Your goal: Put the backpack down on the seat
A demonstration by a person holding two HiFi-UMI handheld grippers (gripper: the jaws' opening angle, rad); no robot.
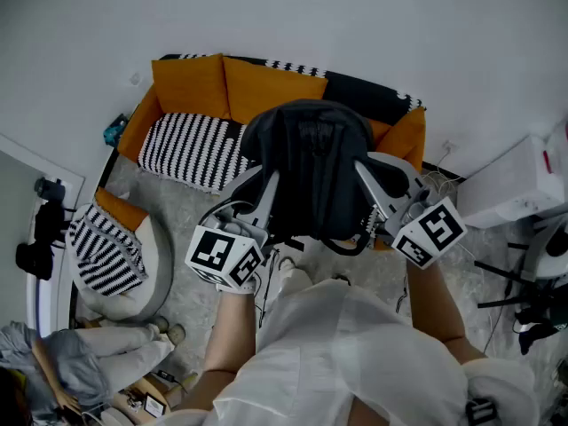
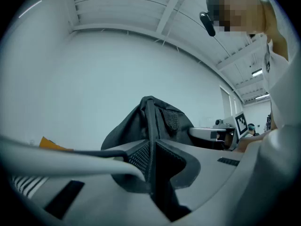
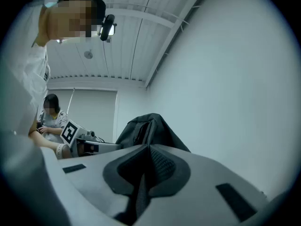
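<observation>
A dark grey backpack (image 1: 306,167) hangs upright in the air in front of an orange sofa (image 1: 266,87), over its right half. My left gripper (image 1: 269,186) is shut on a strap at the bag's left side, and my right gripper (image 1: 366,172) is shut on a strap at its right side. In the left gripper view the jaws (image 2: 150,150) pinch black strap fabric, with the backpack (image 2: 157,119) rising behind them. The right gripper view shows its jaws (image 3: 148,158) closed on the strap below the backpack (image 3: 146,128). The bag hides the seat under it.
A black-and-white striped cushion (image 1: 191,149) lies on the sofa's left half. A round seat with a striped cushion (image 1: 111,251) stands at the left, a white box (image 1: 519,180) and a tripod (image 1: 528,304) at the right. A seated person (image 1: 71,362) is at the lower left.
</observation>
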